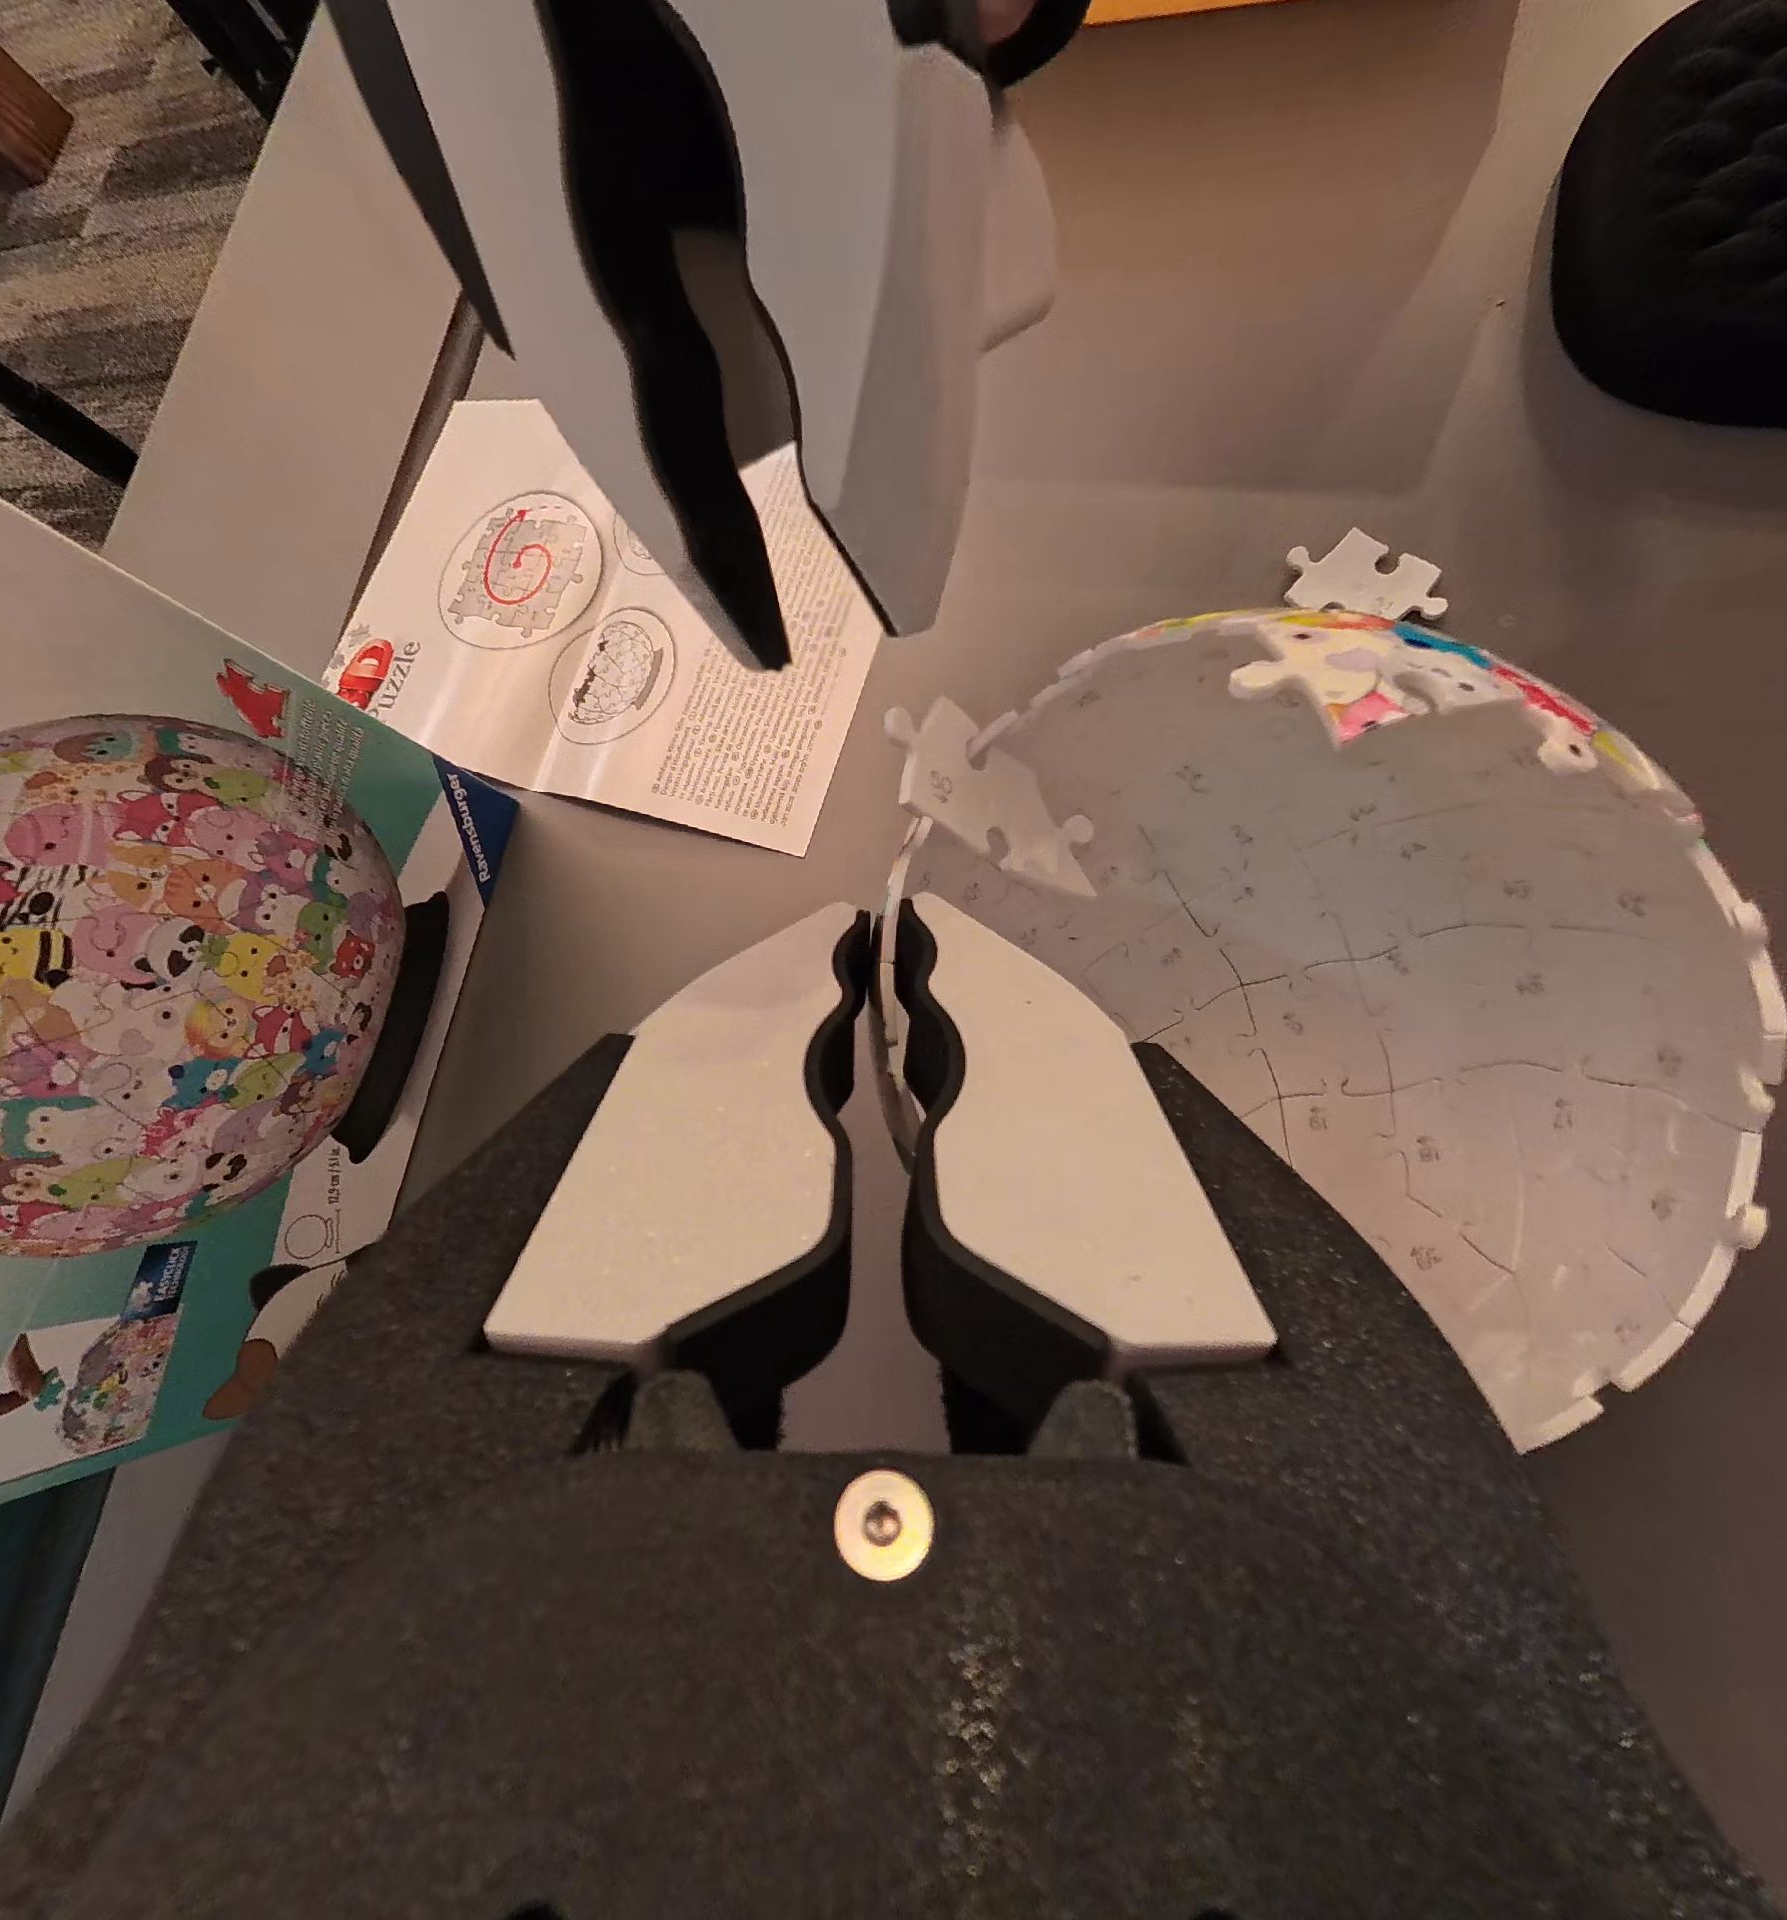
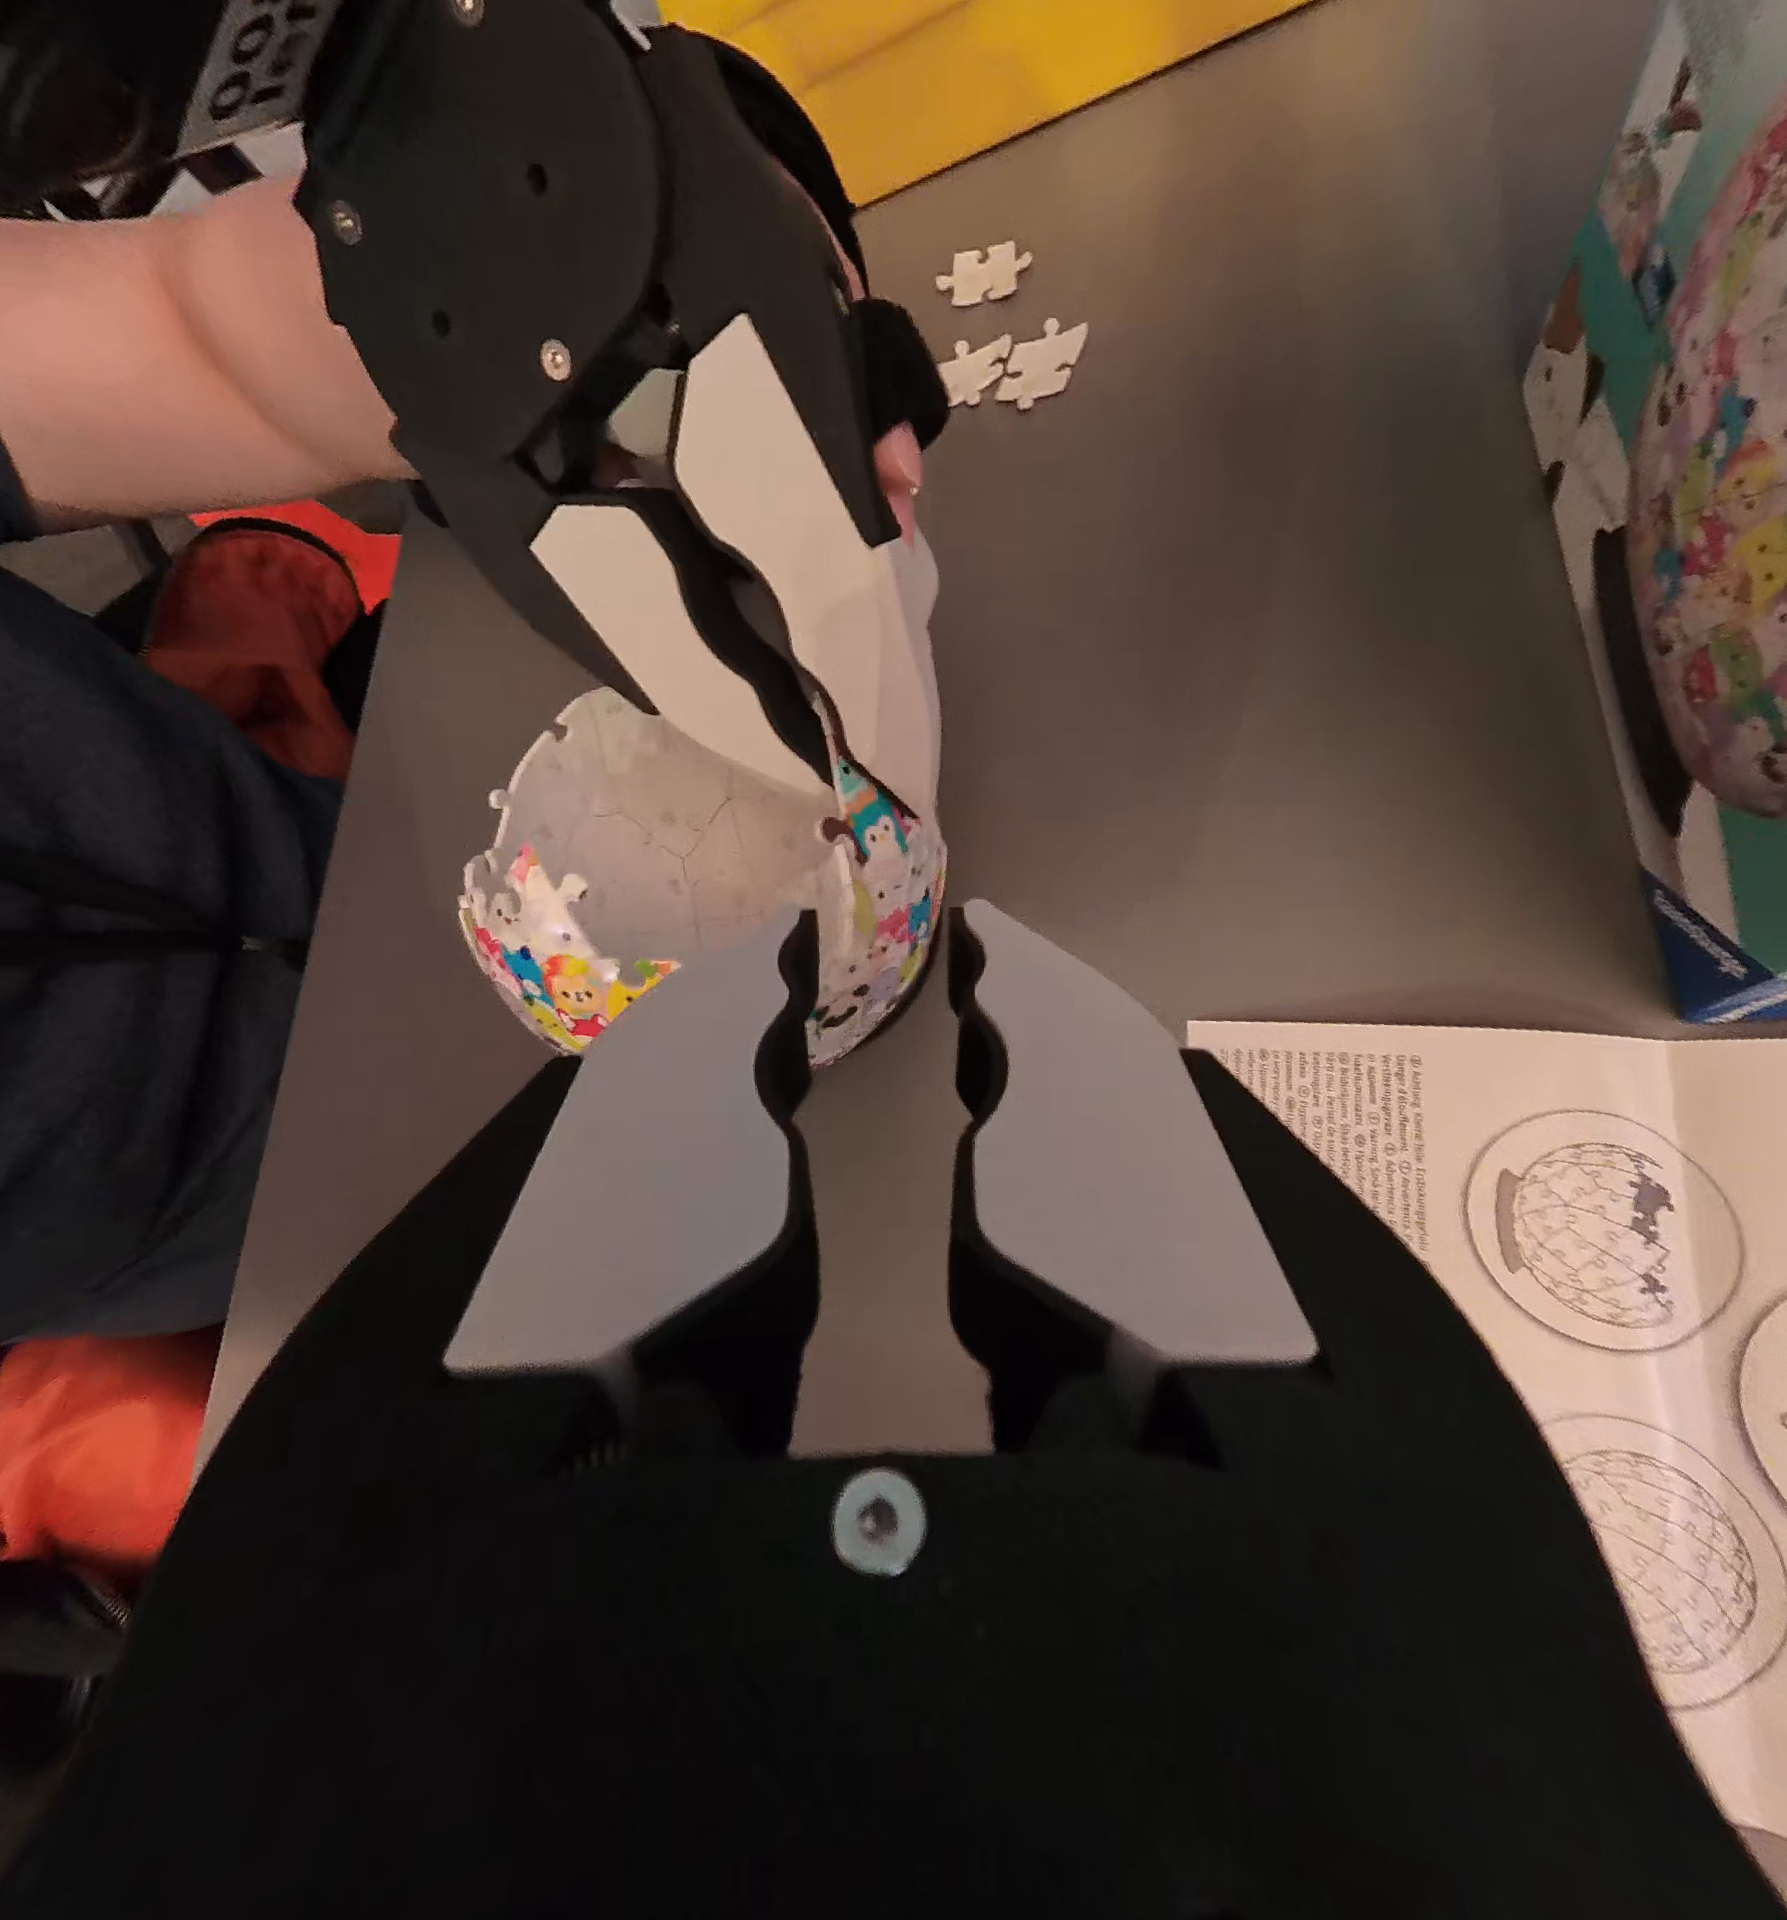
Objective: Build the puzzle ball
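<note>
Left gripper (image 1: 881, 925): fingers clamped on the rim of the half-built ball (image 1: 1388, 997), a bowl-shaped shell on the grey desk (image 1: 1232, 436). Right gripper (image 2: 873, 935): fingers apart, empty, just before the ball. Farther off: leaflet (image 1: 660, 665), box (image 1: 162, 997), three loose pieces (image 2: 1014, 332).
</note>
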Demonstrator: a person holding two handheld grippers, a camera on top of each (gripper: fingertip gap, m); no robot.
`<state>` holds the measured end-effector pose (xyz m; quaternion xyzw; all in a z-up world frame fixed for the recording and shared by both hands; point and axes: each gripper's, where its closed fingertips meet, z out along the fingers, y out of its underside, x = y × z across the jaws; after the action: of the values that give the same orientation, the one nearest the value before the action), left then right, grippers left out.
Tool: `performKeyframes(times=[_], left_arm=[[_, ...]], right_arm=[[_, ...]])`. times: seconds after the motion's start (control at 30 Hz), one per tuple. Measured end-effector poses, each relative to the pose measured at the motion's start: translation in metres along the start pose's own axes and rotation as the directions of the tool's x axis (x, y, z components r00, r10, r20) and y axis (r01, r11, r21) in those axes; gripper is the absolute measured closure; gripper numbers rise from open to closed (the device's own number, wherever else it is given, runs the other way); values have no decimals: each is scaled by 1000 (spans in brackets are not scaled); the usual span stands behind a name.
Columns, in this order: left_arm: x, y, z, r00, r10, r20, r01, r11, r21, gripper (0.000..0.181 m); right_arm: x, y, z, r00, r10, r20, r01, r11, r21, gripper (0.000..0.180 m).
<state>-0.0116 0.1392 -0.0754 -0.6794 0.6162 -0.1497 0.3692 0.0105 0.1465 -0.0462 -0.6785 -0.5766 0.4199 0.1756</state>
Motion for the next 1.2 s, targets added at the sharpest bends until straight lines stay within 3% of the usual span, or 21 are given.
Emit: performKeyframes(times=[0.27, 0.37, 0.67, 0.8, 0.93, 1.07, 1.13, 1.2], left_arm=[[1, -1, 1, 1000, 12, -1, -12, 1000, -11, 177], [1, -2, 1, 1000, 12, -2, -12, 1000, -11, 177], [1, 1, 0, 1000, 4, -4, -4, 1000, -14, 177], [0, -1, -2, 999, -40, 3, 40, 999, 13, 147], [-8, -8, -26, 997, -59, 57, 54, 996, 74, 143], [-15, -12, -84, 984, -101, 147, 76, 983, 164, 145], [-13, -11, -120, 970, -151, 193, 107, 970, 219, 147], [2, -6, -152, 957, -229, 177, 175, 945, 276, 148]], right_arm=[[-5, 8, 19, 998, 22, 62, -17, 997, -72, 155], [-9, 11, 23, 996, 18, 87, -10, 995, -96, 175], [-25, -6, 9, 979, 39, 199, -43, 999, 15, 177], [-30, -27, -15, 985, -28, 169, -1, 985, 170, 176], [-36, -50, -53, 995, -81, 61, 55, 935, 350, 176], [-61, -66, -102, 984, -116, -132, 166, 857, 489, 177], [-86, -61, -122, 969, -117, -217, 215, 830, 514, 177], [-106, -42, -127, 945, -70, -320, 218, 863, 456, 177]])
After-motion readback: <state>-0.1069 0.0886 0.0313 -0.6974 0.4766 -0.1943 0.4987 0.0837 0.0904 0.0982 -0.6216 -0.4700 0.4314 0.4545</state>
